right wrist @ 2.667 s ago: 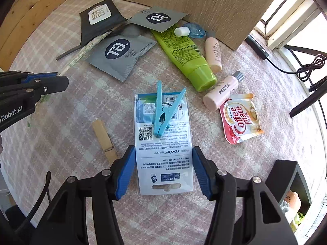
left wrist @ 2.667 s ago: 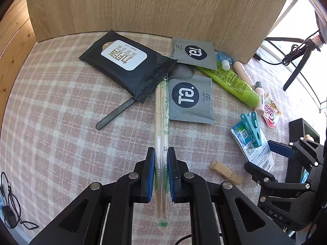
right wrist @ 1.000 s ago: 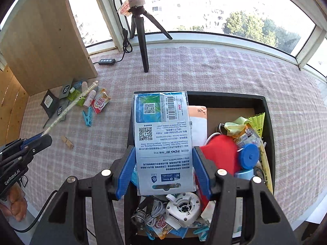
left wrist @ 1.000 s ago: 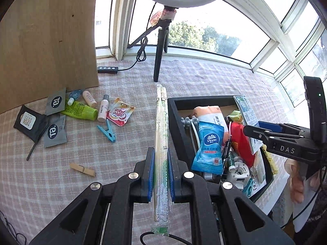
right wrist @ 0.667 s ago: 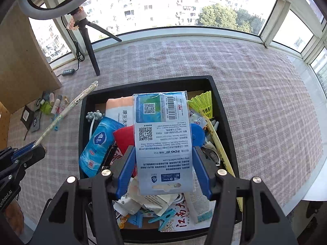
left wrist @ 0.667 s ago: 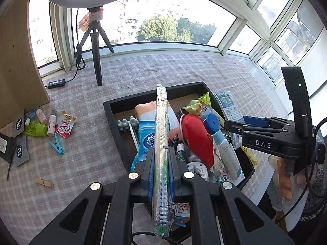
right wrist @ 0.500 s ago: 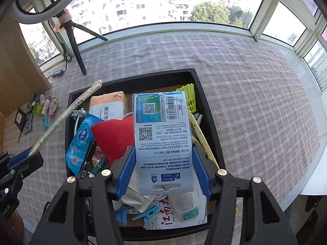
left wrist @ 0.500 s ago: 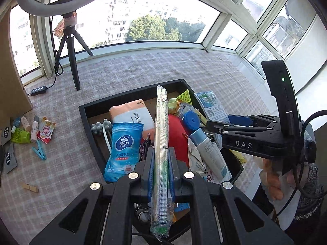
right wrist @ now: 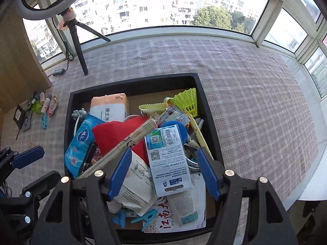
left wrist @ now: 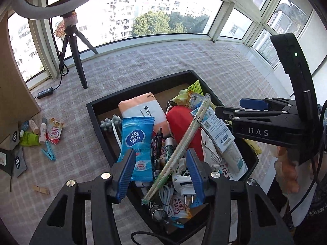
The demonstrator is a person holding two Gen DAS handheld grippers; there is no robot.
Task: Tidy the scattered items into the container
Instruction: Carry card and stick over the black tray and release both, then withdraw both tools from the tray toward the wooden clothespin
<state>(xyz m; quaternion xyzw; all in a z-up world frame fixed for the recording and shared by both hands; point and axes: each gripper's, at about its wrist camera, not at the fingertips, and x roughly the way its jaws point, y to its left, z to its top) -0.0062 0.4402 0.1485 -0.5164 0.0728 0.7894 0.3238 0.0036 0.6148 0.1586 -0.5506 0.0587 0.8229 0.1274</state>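
Both hand-held grippers released over black tray (right wrist: 206, 106)
Left hand-held gripper (left wrist: 161, 172) and right hand-held gripper (right wrist: 163, 171) spread wide; wrapped chopsticks (left wrist: 181, 143) and blue-white card packet (right wrist: 167, 155) lie atop the tray's pile

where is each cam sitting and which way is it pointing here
Left wrist: rides the left gripper, looking forward and down into the black tray; its own open fingers show, plus the right gripper and the person's hand.
Right wrist: rides the right gripper, looking down into the tray; its own open fingers show, the left gripper at lower left.
Shared: the tray, the wrapped chopsticks, the white barcode packet.
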